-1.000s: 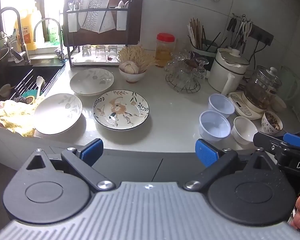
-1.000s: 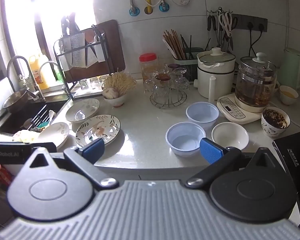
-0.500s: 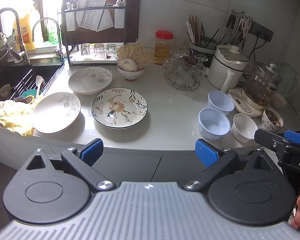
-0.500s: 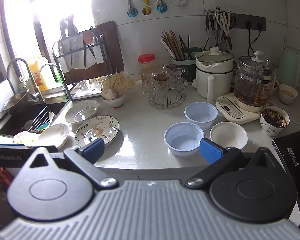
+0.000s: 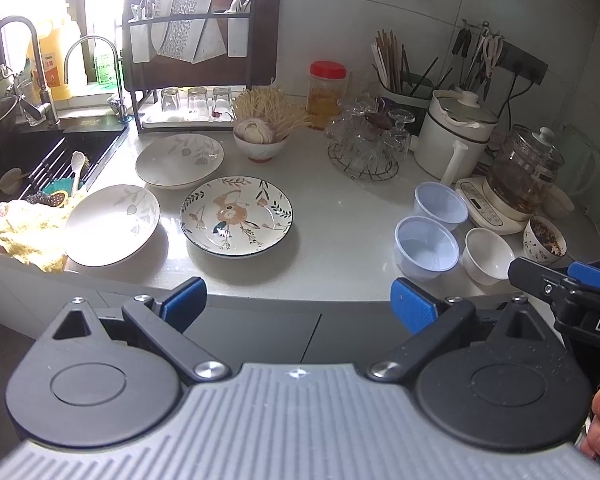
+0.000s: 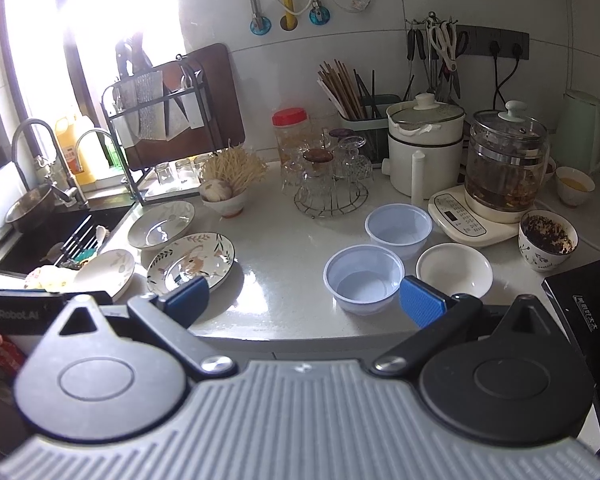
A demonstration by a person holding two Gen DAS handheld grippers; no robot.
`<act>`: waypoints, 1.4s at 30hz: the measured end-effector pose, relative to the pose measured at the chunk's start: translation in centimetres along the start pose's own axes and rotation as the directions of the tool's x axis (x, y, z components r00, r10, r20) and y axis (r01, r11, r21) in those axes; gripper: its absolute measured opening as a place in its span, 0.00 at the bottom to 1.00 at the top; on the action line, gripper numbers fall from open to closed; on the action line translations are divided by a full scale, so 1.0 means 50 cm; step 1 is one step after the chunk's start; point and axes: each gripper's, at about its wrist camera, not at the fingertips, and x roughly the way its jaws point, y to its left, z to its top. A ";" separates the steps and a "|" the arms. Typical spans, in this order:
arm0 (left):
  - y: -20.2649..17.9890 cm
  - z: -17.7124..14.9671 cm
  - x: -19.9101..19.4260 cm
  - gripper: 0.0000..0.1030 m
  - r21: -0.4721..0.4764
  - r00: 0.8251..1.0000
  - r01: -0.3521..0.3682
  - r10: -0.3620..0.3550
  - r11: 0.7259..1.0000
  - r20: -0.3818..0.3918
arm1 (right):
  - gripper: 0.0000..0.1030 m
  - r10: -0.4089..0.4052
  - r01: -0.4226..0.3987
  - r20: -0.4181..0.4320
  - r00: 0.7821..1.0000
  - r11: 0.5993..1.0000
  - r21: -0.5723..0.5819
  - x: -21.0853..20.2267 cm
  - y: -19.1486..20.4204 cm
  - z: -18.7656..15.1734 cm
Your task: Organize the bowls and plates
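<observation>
On the white counter point(image 5: 340, 216) lie a flower-patterned plate point(image 5: 236, 216), a white plate point(image 5: 112, 224) by the sink and another white plate point(image 5: 179, 158) behind it. To the right stand two pale blue plastic bowls point(image 5: 427, 247) point(image 5: 441, 205) and a small white bowl point(image 5: 487, 254). The same plates point(image 6: 191, 258) and bowls point(image 6: 364, 276) point(image 6: 454, 270) show in the right wrist view. My left gripper point(image 5: 298, 304) is open and empty in front of the counter edge. My right gripper point(image 6: 304, 300) is open and empty, near the nearer blue bowl.
A sink point(image 5: 28, 160) with a yellow cloth point(image 5: 24, 232) is at left. A dish rack point(image 5: 196, 60), a bowl of garlic point(image 5: 260, 140), a glass stand point(image 5: 364, 144), a white pot point(image 5: 460, 132), a glass kettle point(image 5: 524, 172) and a cup of tea leaves point(image 5: 544, 240) line the back and right.
Both grippers have drawn back and up a little from the counter, so the dishes look slightly smaller. Nothing on the counter has moved.
</observation>
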 end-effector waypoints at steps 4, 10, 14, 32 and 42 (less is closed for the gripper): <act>-0.001 0.000 -0.001 0.97 -0.002 1.000 -0.002 0.002 1.000 0.001 | 1.00 0.006 -0.006 0.006 1.000 1.000 0.006 -0.002 -0.004 -0.002; -0.001 -0.003 -0.003 0.97 -0.004 1.000 -0.002 0.002 1.000 0.001 | 1.00 -0.016 0.016 -0.014 1.000 1.000 -0.018 -0.002 -0.004 0.000; 0.000 -0.007 -0.004 0.97 -0.008 1.000 -0.004 0.004 1.000 0.003 | 1.00 0.009 -0.009 -0.004 1.000 1.000 0.004 -0.003 -0.006 -0.003; 0.018 -0.014 -0.011 0.97 -0.025 1.000 -0.012 0.012 1.000 -0.010 | 1.00 0.051 -0.051 0.000 0.999 0.999 -0.003 0.006 0.010 -0.007; 0.062 0.023 0.040 0.97 -0.034 1.000 0.010 -0.011 0.999 -0.017 | 1.00 0.020 -0.020 -0.002 1.000 1.000 -0.011 0.051 0.046 0.014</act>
